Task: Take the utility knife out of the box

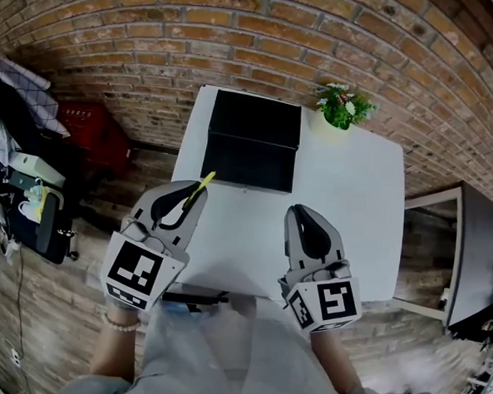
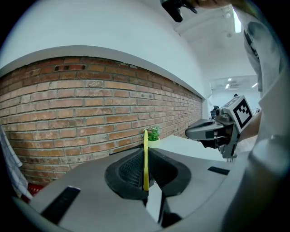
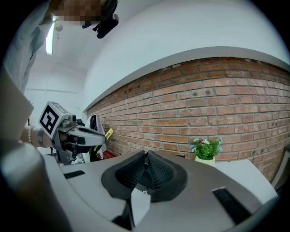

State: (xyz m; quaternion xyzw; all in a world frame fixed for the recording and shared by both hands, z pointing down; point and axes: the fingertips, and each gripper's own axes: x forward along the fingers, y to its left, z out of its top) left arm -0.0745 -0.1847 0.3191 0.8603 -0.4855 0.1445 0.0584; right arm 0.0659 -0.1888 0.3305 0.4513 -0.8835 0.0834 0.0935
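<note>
Obs.: The left claw (image 1: 195,189) is nipped narrow on the yellow utility knife (image 2: 145,159). Its two ribbed pads press the knife's flat sides. In the head view the knife's free end sticks out past the claw tips toward 1 o'clock, in the air above the near left part of the white tabletop (image 1: 346,206).

The knife is out of the black box (image 1: 248,163). The box lies open at 12 o'clock on the tabletop, just beyond the knife tip and not touching it. A potted plant (image 1: 344,106) stands at 1 o'clock by the brick wall (image 1: 240,25).

The right claw (image 3: 146,156) has its pads together with nothing between them. It hangs over the near right part of the tabletop, well apart from the box.

Handling (judgement): the knife is a slim, stiff body, probably smooth plastic and light.
- A modest pinch across the flat faces should hold it.
- The grip looks to sit near one end, so the long overhang could swing if it is knocked. A hold nearer the middle would be steadier.
- The edge-on view is too thin to show whether the blade is out, so treat the far end as sharp.
</note>
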